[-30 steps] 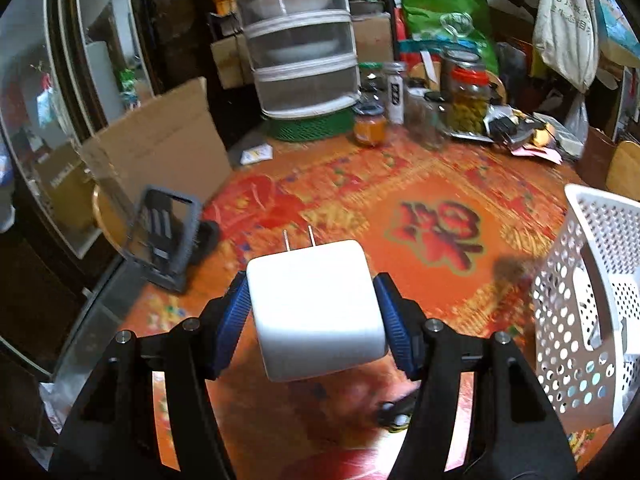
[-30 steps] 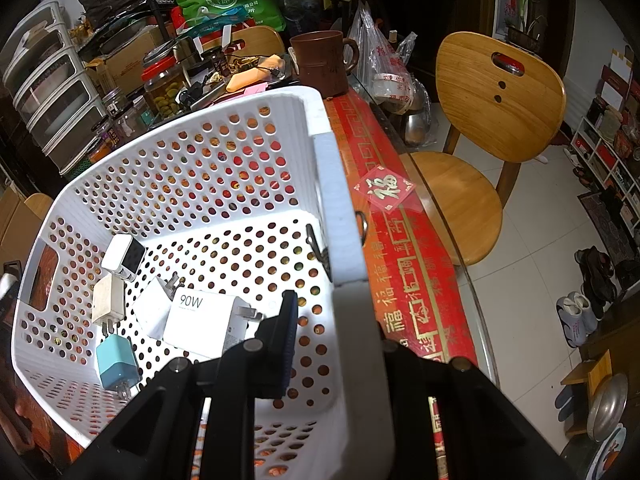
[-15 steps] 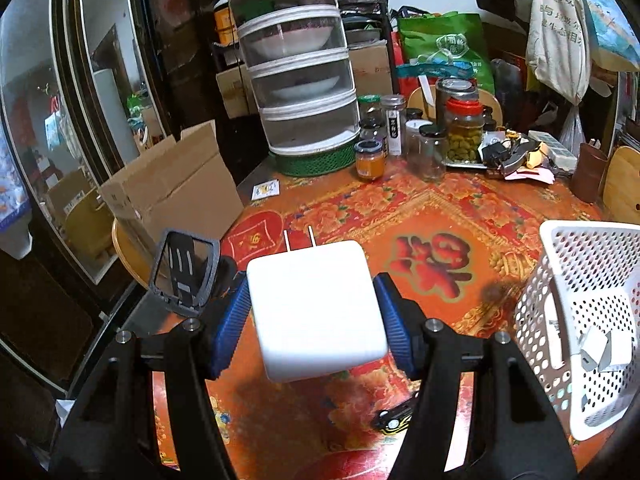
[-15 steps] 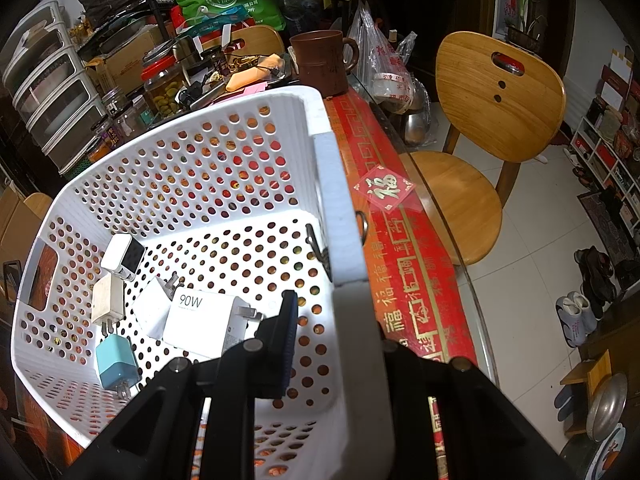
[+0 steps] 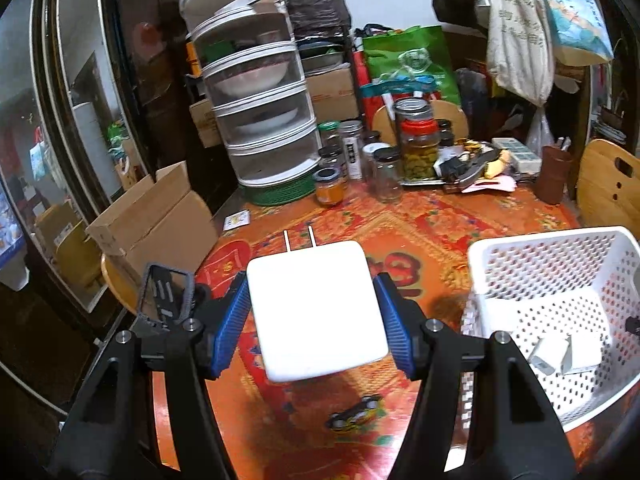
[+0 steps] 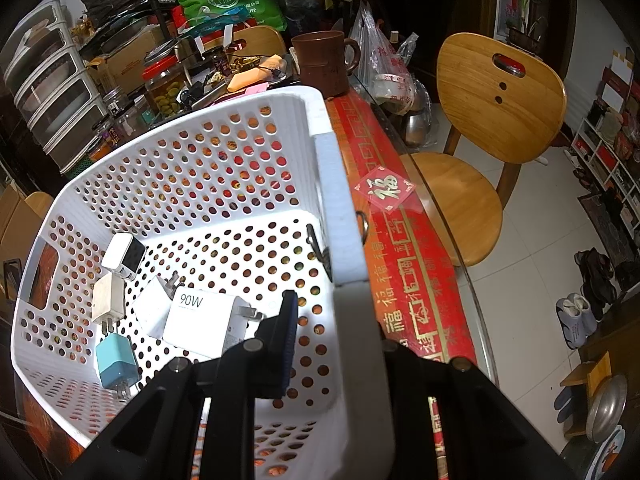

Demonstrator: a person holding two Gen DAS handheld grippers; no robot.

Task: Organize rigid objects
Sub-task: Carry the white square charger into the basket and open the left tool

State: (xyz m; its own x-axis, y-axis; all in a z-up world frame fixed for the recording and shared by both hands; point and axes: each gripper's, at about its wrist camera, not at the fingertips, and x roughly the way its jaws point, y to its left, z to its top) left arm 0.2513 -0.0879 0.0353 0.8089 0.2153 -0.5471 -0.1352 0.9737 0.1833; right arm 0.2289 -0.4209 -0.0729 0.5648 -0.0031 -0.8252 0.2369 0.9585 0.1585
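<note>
Left tool (image 5: 312,320) clenched on white charger (image 5: 316,308), prongs forward. Right tool (image 6: 336,344) clamps basket (image 6: 340,216) wall. Charger inside reads "90W" (image 6: 204,324).

Open red tablecloth (image 5: 432,232) lies between the left gripper (image 5: 316,316) and the white basket (image 5: 520,240); jars (image 5: 384,172) crowd the far edge, a black stand (image 5: 166,298) sits close left; the basket floor (image 6: 248,240) is bare beyond the chargers (image 6: 200,320)
</note>
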